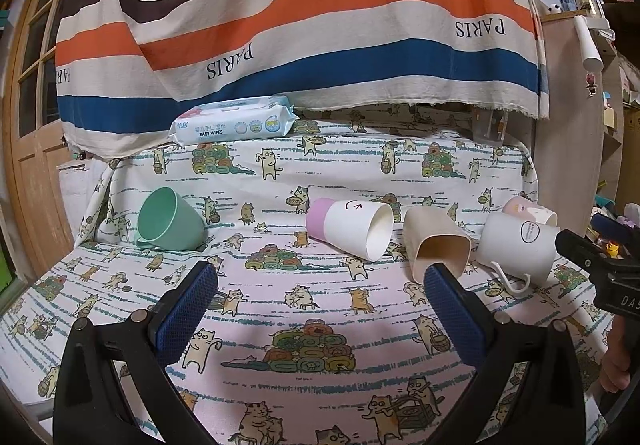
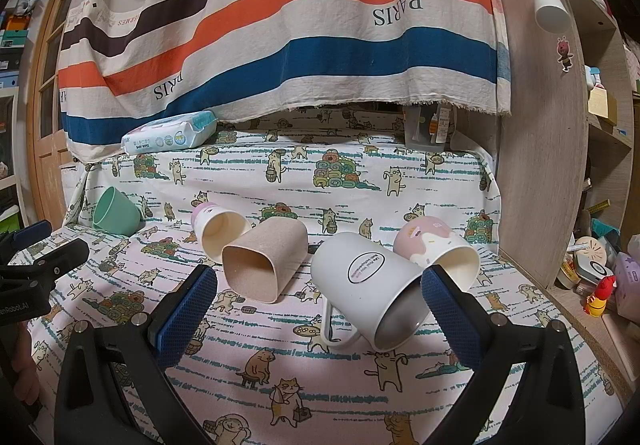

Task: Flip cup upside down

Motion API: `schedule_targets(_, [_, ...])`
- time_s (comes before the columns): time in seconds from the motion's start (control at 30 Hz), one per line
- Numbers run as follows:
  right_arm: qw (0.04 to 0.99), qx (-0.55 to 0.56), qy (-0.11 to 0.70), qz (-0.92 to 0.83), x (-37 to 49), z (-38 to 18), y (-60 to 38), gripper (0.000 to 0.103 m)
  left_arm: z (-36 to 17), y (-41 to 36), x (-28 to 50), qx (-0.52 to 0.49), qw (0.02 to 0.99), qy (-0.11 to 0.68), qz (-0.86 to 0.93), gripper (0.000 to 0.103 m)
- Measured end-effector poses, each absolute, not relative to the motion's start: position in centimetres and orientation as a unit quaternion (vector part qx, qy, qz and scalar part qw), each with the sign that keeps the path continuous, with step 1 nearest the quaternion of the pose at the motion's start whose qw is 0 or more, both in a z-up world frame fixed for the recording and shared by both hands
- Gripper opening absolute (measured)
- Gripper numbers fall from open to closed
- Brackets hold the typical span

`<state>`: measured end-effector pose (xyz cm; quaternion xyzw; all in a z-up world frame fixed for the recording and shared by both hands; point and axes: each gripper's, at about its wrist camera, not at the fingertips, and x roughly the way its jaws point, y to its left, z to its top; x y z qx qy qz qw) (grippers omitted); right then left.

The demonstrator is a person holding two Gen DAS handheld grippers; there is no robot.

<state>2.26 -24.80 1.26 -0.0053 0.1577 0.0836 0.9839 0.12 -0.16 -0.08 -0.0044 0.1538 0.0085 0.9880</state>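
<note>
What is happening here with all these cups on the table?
A person holds a two-finger gripper in each hand above a table with a cat-print cloth. Five cups lie on their sides: a green plastic cup, a white paper cup with a purple base, a beige square-mouthed cup, a white mug with a handle and a pink-and-white cup. The left gripper and the right gripper are both open and hold nothing. No cup is flipped yet.

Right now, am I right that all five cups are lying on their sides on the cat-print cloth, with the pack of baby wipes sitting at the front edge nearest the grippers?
Not quite. The cups do lie on their sides, but the baby wipes sit at the back of the cloth, under the striped curtain, far from the grippers. The left wrist view shows this clearly.
</note>
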Motion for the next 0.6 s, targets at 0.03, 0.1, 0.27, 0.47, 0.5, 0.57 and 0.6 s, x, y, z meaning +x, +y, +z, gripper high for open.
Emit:
schedule_targets(0.03, [0.984, -0.005, 0.158, 0.084, 2.26, 1.26, -24.83, 0.103, -0.09, -0.17, 0.13, -0.004, 0.988, 0.154, 0.009, 0.103])
schedule_targets(0.1, [0.984, -0.005, 0.158, 0.084, 2.25, 1.26, -24.80, 0.103, -0.12, -0.24, 0.11, -0.002, 0.988, 0.154, 0.011, 0.103])
schedule_targets(0.27, [0.984, -0.005, 0.158, 0.084, 2.25, 1.27, -24.81, 0.103, -0.15, -0.19, 0.09, -0.003, 0.988, 0.154, 0.011, 0.103])
schedule_targets(0.47, [0.984, -0.005, 0.158, 0.084, 2.25, 1.27, -24.80, 0.103, -0.16, -0.19, 0.12, -0.003, 0.988, 0.154, 0.011, 0.103])
schedule_targets(0.5, [0.984, -0.005, 0.158, 0.084, 2.25, 1.27, -24.79, 0.103, -0.17, -0.20, 0.11, -0.003, 0.988, 0.154, 0.011, 0.103])
schedule_targets(0.57, [0.984, -0.005, 0.158, 0.084, 2.24, 1.27, -24.80, 0.103, -0.16, -0.22, 0.09, -0.003, 0.988, 0.154, 0.011, 0.103])
schedule_targets(0.6, [0.984, -0.005, 0.158, 0.084, 2.25, 1.27, -24.79, 0.103, -0.17, -0.24, 0.10, -0.003, 0.988, 0.153, 0.011, 0.103])
